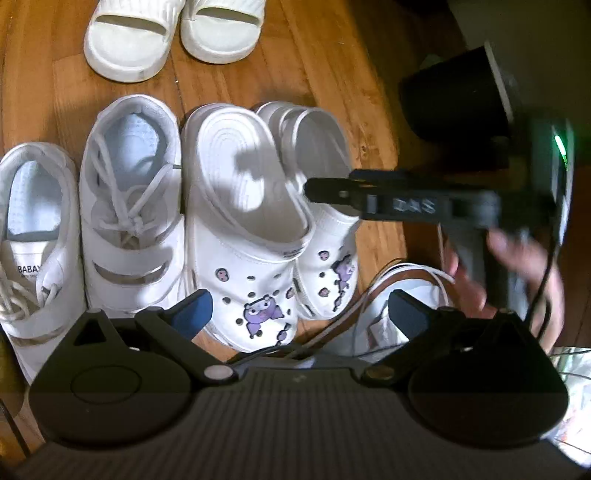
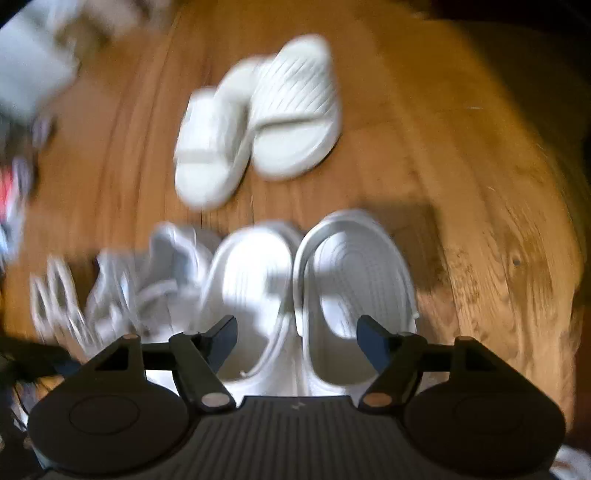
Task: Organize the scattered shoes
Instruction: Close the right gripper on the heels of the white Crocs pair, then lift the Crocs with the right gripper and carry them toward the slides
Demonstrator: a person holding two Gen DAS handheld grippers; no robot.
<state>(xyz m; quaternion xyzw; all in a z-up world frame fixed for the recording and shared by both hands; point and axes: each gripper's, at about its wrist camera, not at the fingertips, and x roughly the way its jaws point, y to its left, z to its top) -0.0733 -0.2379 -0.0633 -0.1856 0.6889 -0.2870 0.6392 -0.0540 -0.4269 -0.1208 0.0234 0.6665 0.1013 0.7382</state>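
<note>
Floorboards point(image 1: 314, 55) of warm brown wood fill both of your views and carry every shoe. In your left wrist view, a row of four white shoes lies across the middle: two lace-up sneakers point(image 1: 129, 206) on the left, side by side, one with loose laces and a printed tongue label at the picture's left edge; then two white clogs point(image 1: 243, 229) with purple cartoon charms, pressed together, toes toward your camera. Beyond the row, apart from it, a pair of white slides point(image 1: 166, 33) sits side by side at the top of the picture. One more white laced shoe point(image 1: 388, 306) lies low in this view, between the clogs and your right hand point(image 1: 517, 266).

Your right hand's device reaches in from the right, and one black finger hangs over the right-hand clog; you cannot tell from this view whether it touches.

Your left gripper point(image 1: 301, 310) stands with jaws wide apart and nothing between the pads, above the toes of the clogs.

Your right wrist view is smeared by motion. Your right gripper point(image 2: 297, 341) has its jaws apart over the two clogs point(image 2: 306, 295), with no pad pressing on either; whether a pad touches a clog, the blur hides. The slides point(image 2: 258, 122) lie beyond.
</note>
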